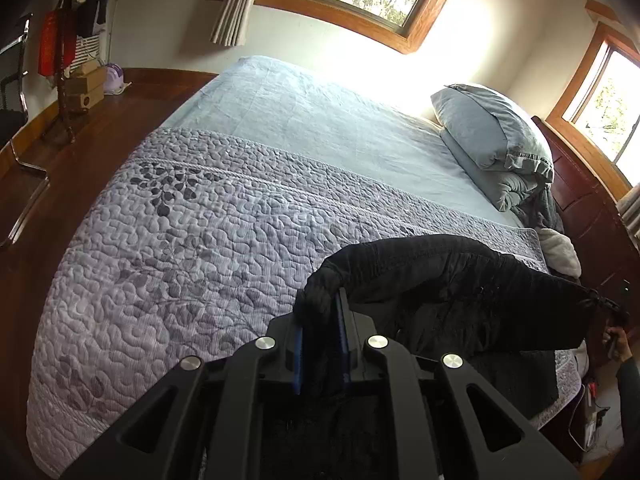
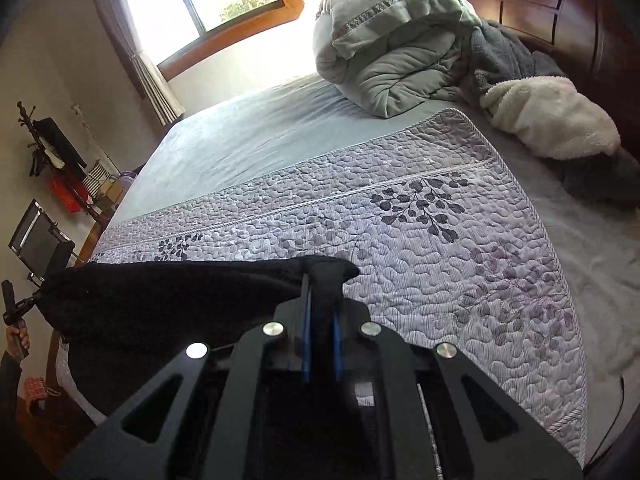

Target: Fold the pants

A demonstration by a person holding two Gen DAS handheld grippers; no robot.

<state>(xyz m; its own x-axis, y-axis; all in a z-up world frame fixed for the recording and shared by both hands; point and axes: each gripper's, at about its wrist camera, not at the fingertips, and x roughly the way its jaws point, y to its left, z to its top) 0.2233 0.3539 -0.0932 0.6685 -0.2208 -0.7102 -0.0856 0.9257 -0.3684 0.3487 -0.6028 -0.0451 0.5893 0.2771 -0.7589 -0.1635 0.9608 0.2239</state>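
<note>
The black pants (image 1: 448, 280) hang stretched between my two grippers above the near edge of the bed. My left gripper (image 1: 320, 304) is shut on one corner of the pants. My right gripper (image 2: 322, 292) is shut on the other corner, and the pants (image 2: 168, 300) run off to the left in that view. In the left wrist view the right gripper (image 1: 614, 314) shows far right, holding the cloth's end. In the right wrist view the left gripper (image 2: 18, 304) shows far left. The pants' lower part hangs hidden below both grippers.
The bed carries a lilac quilted cover (image 1: 192, 240), also in the right wrist view (image 2: 420, 240), over a blue sheet (image 1: 304, 120). A folded duvet and pillow (image 2: 392, 48) and fleece blankets (image 2: 552, 120) lie by the wooden headboard (image 2: 560, 0). A coat rack (image 1: 64, 60) stands on the wooden floor.
</note>
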